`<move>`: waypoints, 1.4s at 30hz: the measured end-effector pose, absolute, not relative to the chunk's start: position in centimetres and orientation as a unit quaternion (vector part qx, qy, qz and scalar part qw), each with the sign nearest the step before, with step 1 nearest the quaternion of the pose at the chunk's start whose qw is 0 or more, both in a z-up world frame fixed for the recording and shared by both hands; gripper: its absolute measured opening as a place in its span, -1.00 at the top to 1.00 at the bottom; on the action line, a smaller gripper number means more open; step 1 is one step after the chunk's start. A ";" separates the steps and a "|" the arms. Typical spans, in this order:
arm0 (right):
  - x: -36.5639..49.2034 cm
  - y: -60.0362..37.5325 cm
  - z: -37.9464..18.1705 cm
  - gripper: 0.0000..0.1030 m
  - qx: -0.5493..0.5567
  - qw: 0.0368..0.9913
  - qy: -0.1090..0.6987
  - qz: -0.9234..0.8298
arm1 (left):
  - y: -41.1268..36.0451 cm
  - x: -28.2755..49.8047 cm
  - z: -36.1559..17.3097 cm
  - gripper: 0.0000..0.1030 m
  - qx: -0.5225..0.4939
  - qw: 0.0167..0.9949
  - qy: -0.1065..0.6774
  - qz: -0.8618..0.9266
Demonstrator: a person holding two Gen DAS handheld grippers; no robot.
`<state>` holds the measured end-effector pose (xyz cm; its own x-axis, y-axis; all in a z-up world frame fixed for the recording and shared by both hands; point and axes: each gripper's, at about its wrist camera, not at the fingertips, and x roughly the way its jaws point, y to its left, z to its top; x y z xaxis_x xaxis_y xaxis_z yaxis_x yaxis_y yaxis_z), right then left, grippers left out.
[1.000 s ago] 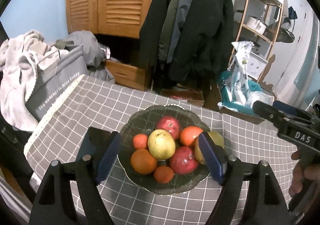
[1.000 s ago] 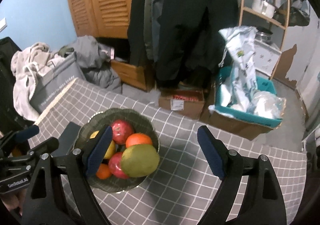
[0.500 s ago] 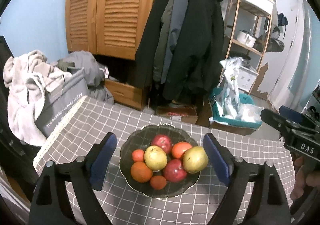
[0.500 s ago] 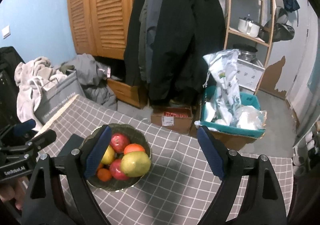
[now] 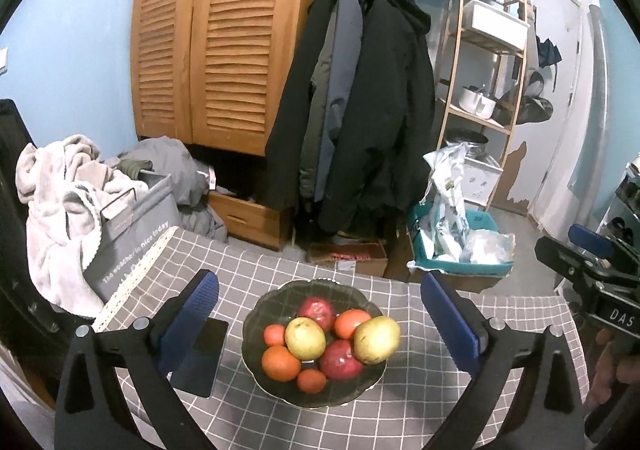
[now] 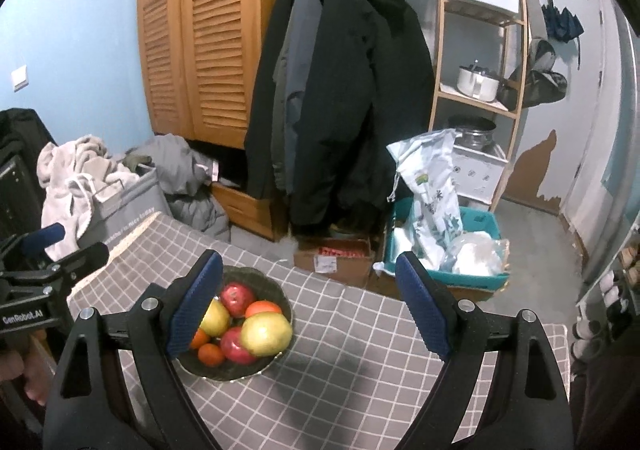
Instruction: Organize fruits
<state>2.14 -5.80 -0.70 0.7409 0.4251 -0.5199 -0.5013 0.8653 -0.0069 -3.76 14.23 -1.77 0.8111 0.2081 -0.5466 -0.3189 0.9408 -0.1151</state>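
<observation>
Backing off from the bowl [image 5: 256,358], we see the fruit [image 5: 332,338] shrink below both tools. Left gripper [image 5: 318,326] is opening, nothing between its jaws; right gripper [image 6: 308,310] gapes empty. Sorting looks finished.

Dark scalloped bowl [image 5: 256,370] on checked table [image 5: 420,402], heaped with yellow pears [image 5: 377,339], red apples [image 5: 317,310], oranges [image 5: 281,363]

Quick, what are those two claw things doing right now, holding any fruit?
Left gripper: jaws opening wide, nothing between them.
Right gripper: jaws open, holding nothing.
</observation>
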 end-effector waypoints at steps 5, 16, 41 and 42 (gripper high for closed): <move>1.6 -6.4 -0.4 -0.69 -0.076 0.932 0.251 0.251 | 14.0 -4.0 -1.3 -0.98 -0.100 0.947 0.268 0.144; 1.0 -7.0 -0.3 -0.69 -0.078 0.934 0.244 0.248 | 13.5 -4.6 -0.5 -0.98 -0.092 0.952 0.254 0.145; 0.8 -7.6 -0.3 -0.69 -0.075 0.935 0.244 0.244 | 12.7 -4.5 0.0 -0.98 -0.075 0.954 0.252 0.144; 0.8 -7.6 -0.3 -0.69 -0.075 0.935 0.245 0.245 | 12.7 -4.5 0.0 -0.98 -0.075 0.954 0.252 0.144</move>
<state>0.83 -7.59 -0.29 0.7605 0.4216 -0.4939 -0.4946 0.8689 -0.0197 -4.51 12.70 0.01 0.8319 0.2363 -0.5021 -0.3118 0.9475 -0.0708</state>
